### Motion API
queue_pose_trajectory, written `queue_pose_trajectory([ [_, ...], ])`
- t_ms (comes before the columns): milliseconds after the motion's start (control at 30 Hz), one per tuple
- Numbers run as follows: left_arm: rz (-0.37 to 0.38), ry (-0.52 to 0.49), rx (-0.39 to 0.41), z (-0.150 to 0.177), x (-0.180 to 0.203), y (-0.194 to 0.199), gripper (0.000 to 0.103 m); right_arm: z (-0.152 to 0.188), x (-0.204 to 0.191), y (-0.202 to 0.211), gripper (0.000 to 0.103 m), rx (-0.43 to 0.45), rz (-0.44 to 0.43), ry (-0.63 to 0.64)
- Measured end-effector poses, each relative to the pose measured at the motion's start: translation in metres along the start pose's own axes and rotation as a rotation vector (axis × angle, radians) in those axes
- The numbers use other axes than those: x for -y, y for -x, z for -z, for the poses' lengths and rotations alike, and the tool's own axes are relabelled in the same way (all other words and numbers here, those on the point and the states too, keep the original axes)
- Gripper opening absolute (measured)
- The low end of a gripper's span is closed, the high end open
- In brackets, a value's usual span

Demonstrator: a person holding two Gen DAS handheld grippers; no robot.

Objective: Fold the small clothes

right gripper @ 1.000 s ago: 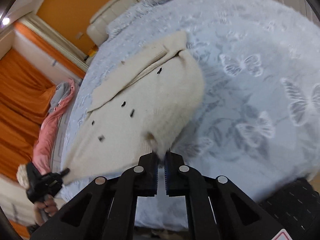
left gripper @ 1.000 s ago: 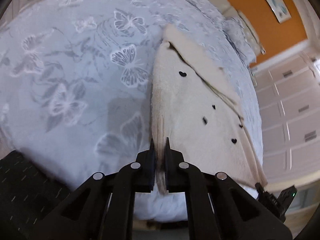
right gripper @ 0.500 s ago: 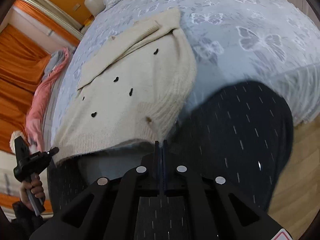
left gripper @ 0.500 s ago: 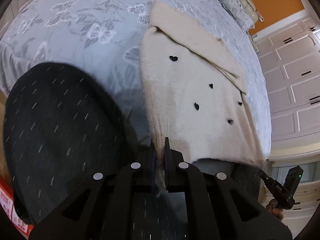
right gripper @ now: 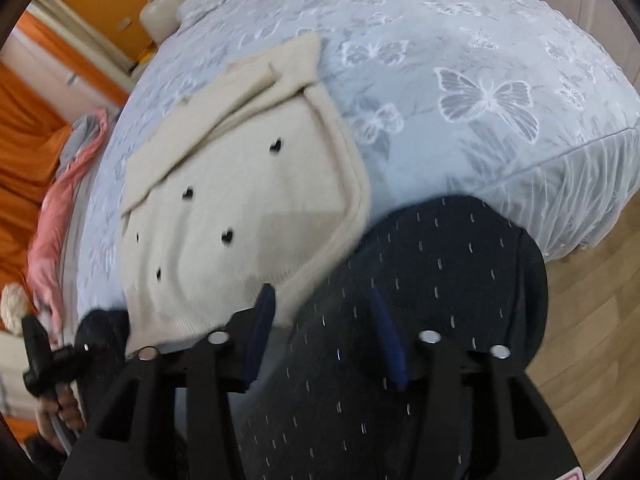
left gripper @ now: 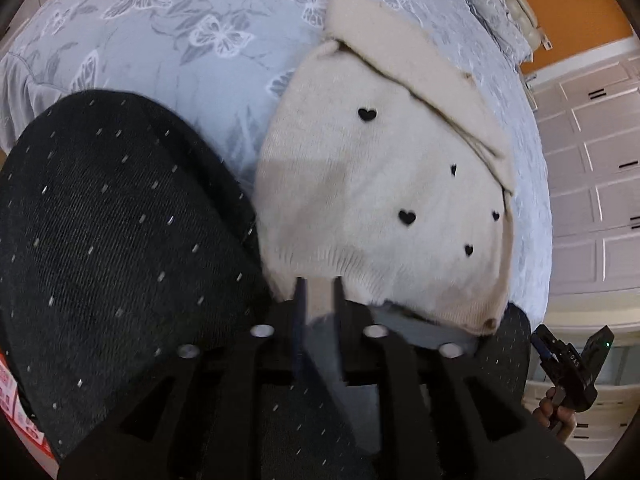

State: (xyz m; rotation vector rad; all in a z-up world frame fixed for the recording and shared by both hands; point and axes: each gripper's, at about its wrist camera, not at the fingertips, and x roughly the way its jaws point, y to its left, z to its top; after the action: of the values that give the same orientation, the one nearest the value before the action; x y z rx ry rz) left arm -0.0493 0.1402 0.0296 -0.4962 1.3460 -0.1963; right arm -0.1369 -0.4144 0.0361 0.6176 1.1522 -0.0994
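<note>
While opening, left gripper (left gripper: 319,284) jaws narrow, hem of cream sweater (left gripper: 384,200) between, unpinched; right gripper (right gripper: 322,296) wide, sweater at ten o'clock.

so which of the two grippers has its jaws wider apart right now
The right gripper: its jaws are opening wide over the dark trousers, while the left gripper shows only a narrow gap at the cream sweater's hem.

sweater (left gripper: 360,200): 1, at 12 o'clock from the left gripper | black hearts (left gripper: 407,217) on it: 5 counted in the left view | bed (left gripper: 160,60): 1 | grippers: 2, left gripper (left gripper: 319,292) and right gripper (right gripper: 322,308) | knees in dark trousers (left gripper: 120,220): 2, at 9 and 3 o'clock | pink garment (right gripper: 52,220): 1, at 9 o'clock in the right view
</note>
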Motion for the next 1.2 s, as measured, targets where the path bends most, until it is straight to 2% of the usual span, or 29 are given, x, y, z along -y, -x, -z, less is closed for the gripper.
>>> queue_pose_trajectory([
  [33,-0.003,0.008,0.006,-0.002,0.003,-0.002,0.03,-0.005,-0.002,-0.013,0.055,-0.046,-0.038,-0.027],
  [100,-0.013,0.02,0.019,-0.006,0.008,-0.006,0.043,-0.006,-0.008,-0.035,0.056,-0.127,-0.056,-0.048],
  [133,-0.021,0.023,0.024,-0.008,0.01,-0.008,0.051,-0.006,-0.014,-0.047,0.056,-0.16,-0.033,-0.041],
  [167,-0.036,0.028,0.026,-0.01,0.013,-0.012,0.056,-0.006,-0.024,-0.059,0.057,-0.172,0.052,0.003],
  [233,-0.086,0.059,0.002,-0.015,0.015,-0.025,0.067,-0.006,-0.038,-0.074,0.063,-0.199,0.141,0.067],
  [267,-0.107,0.061,-0.015,-0.017,0.015,-0.031,0.07,-0.006,-0.042,-0.082,0.068,-0.223,0.158,0.08],
  [333,-0.164,0.029,-0.07,-0.021,0.022,-0.048,0.083,-0.004,-0.048,-0.101,0.069,-0.27,0.18,0.106],
  [433,-0.234,-0.047,-0.136,-0.023,0.035,-0.072,0.094,-0.004,-0.052,-0.118,0.068,-0.31,0.227,0.146],
  [467,-0.265,-0.068,-0.156,-0.024,0.038,-0.081,0.094,-0.005,-0.051,-0.123,0.063,-0.32,0.228,0.146],
  [533,-0.32,-0.092,-0.185,-0.026,0.041,-0.099,0.095,-0.007,-0.048,-0.128,0.028,-0.34,0.199,0.122],
  [567,-0.335,-0.096,-0.193,-0.028,0.041,-0.106,0.094,-0.008,-0.042,-0.13,0.0,-0.356,0.166,0.082],
  [600,-0.323,-0.093,-0.2,-0.029,0.04,-0.11,0.087,-0.008,-0.033,-0.128,0.0,-0.35,0.127,0.022],
  [633,-0.294,-0.081,-0.213,-0.03,0.037,-0.112,0.058,-0.01,-0.027,-0.121,0.0,-0.319,0.092,-0.002],
  [667,-0.257,-0.048,-0.236,-0.03,0.03,-0.114,0.041,-0.012,-0.024,-0.109,0.0,-0.275,0.057,-0.014],
  [700,-0.192,0.0,-0.251,-0.031,0.021,-0.112,0.006,-0.013,-0.024,-0.1,0.0,-0.245,0.045,-0.012],
  [733,-0.122,0.05,-0.263,-0.03,0.012,-0.11,0.0,-0.013,-0.023,-0.086,0.0,-0.201,0.036,-0.003],
  [767,-0.076,0.092,-0.268,-0.029,0.004,-0.104,0.0,-0.014,-0.023,-0.07,0.0,-0.156,0.025,0.008],
  [800,-0.065,0.104,-0.252,-0.028,-0.001,-0.097,0.0,-0.014,-0.021,-0.062,0.0,-0.142,0.02,0.008],
  [833,-0.06,0.075,-0.213,-0.027,-0.002,-0.085,0.0,-0.014,-0.018,-0.056,0.0,-0.135,0.008,0.002],
  [900,-0.093,0.015,-0.161,-0.028,-0.001,-0.069,0.0,-0.015,-0.013,-0.053,0.0,-0.158,0.002,0.005],
  [933,-0.095,0.009,-0.151,-0.029,-0.001,-0.065,0.0,-0.017,-0.013,-0.056,0.004,-0.173,0.032,0.009],
  [967,-0.09,0.016,-0.152,-0.033,-0.005,-0.064,0.0,-0.018,-0.011,-0.063,0.018,-0.188,0.083,0.005],
  [1000,-0.089,0.033,-0.158,-0.036,-0.009,-0.065,0.0,-0.024,-0.009,-0.072,0.04,-0.202,0.112,-0.006],
  [1033,-0.094,0.065,-0.167,-0.039,-0.014,-0.068,0.0,-0.026,-0.009,-0.078,0.049,-0.216,0.125,-0.02],
  [1100,-0.133,0.124,-0.188,-0.041,-0.021,-0.075,0.004,-0.03,-0.013,-0.094,0.058,-0.242,0.164,-0.021],
  [1167,-0.153,0.155,-0.208,-0.044,-0.019,-0.083,0.023,-0.032,-0.018,-0.111,0.072,-0.286,0.199,-0.029],
  [1200,-0.15,0.167,-0.216,-0.049,-0.019,-0.087,0.037,-0.031,-0.02,-0.123,0.072,-0.322,0.214,-0.033],
])
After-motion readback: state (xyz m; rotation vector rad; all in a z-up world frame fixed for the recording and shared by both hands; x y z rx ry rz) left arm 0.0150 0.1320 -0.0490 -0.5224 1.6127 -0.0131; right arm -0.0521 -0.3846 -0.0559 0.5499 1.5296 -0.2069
